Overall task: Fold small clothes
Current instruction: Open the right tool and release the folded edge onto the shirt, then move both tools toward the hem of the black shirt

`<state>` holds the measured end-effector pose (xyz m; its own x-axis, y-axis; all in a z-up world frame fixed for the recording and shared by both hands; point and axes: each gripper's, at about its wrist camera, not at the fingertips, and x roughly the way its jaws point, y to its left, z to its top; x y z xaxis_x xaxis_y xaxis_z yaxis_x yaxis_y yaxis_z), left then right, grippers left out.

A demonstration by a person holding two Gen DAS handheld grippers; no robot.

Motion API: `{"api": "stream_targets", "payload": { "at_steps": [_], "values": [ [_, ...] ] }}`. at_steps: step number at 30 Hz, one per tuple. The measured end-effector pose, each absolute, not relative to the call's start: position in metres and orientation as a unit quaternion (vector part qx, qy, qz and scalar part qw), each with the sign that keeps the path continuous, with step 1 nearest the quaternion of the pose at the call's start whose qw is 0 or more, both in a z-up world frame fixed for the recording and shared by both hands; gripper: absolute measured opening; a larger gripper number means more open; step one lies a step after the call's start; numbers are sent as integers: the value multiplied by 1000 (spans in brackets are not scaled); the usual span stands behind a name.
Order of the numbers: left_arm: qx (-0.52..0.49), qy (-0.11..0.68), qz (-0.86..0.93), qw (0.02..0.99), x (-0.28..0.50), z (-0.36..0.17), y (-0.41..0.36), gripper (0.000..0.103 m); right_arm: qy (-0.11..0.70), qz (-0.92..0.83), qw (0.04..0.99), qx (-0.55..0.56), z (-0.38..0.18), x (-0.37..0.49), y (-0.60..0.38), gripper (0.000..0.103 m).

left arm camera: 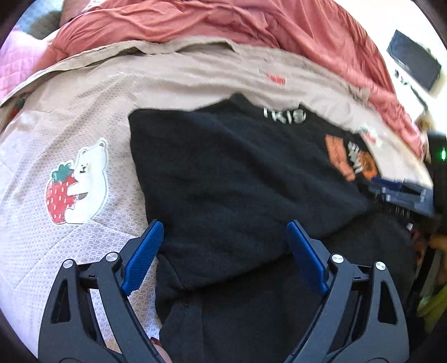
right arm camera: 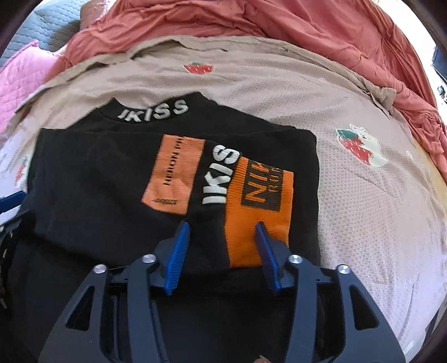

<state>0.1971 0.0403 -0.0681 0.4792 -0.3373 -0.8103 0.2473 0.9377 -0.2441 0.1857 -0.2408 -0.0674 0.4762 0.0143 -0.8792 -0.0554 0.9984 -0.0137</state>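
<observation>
1. Black top [right arm camera: 106,190] spread on a beige sheet [right arm camera: 363,217], partly folded, collar lettering "IKISS" at the far edge.
2. Sleeve laid across the front of the top, ending in an orange cuff [right arm camera: 259,212] with dark lettering; orange patch [right arm camera: 174,173] just left of it, white "IKISS" running between the two.
3. Right gripper [right arm camera: 222,231] low over the near part of the sleeve, jaws parted, nothing pinched; one blue finger [right arm camera: 176,259] over black cloth, the other over the cuff. Contact with the cloth impossible to tell.
4. Left gripper [left arm camera: 225,231] at the top's [left arm camera: 237,181] left side, jaws wide apart, nothing gripped; left blue finger [left arm camera: 144,257] above the sheet [left arm camera: 83,117] just beside the top's edge, right one over black fabric.
5. In the left wrist view, right gripper [left arm camera: 402,195] blurred at the far right edge, near the orange patch.
6. Bear-and-strawberry print [left arm camera: 76,181] on the sheet, left of the top; another such print [right arm camera: 360,148] to the right in the right wrist view, plus a lone strawberry [right arm camera: 198,67] beyond the collar.
7. Rumpled red blanket [right arm camera: 251,19] beyond the sheet; pink quilt [right arm camera: 19,83] at far left.
8. Fingertip [left arm camera: 159,349] at the bottom edge, between the left gripper's arms.
</observation>
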Motion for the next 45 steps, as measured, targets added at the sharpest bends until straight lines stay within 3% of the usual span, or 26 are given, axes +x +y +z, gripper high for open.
{"api": "stream_targets", "payload": {
  "at_steps": [7, 14, 15, 17, 25, 26, 45],
  "values": [
    [-59, 461, -164, 870, 194, -46, 50, 83, 480, 36, 876, -27, -46, 149, -239, 66],
    [-42, 445, -155, 881, 188, -33, 52, 88, 474, 39, 880, -15, -37, 138, -237, 68],
    [-44, 444, -153, 882, 188, -32, 53, 89, 475, 38, 879, -15, -37, 138, -236, 81],
    [-47, 442, -152, 883, 188, -30, 56, 93, 472, 33, 881, -14, -36, 136, -235, 89],
    [-36, 443, -136, 885, 186, -24, 61, 94, 457, 40, 889, -22, -22, 132, -222, 89],
    [-35, 441, -134, 887, 185, -23, 61, 94, 454, 41, 890, -24, -20, 131, -220, 98],
    [-46, 403, -85, 910, 143, 8, 78, 94, 410, 55, 910, 5, 26, 98, -229, 98]
  ]
}}
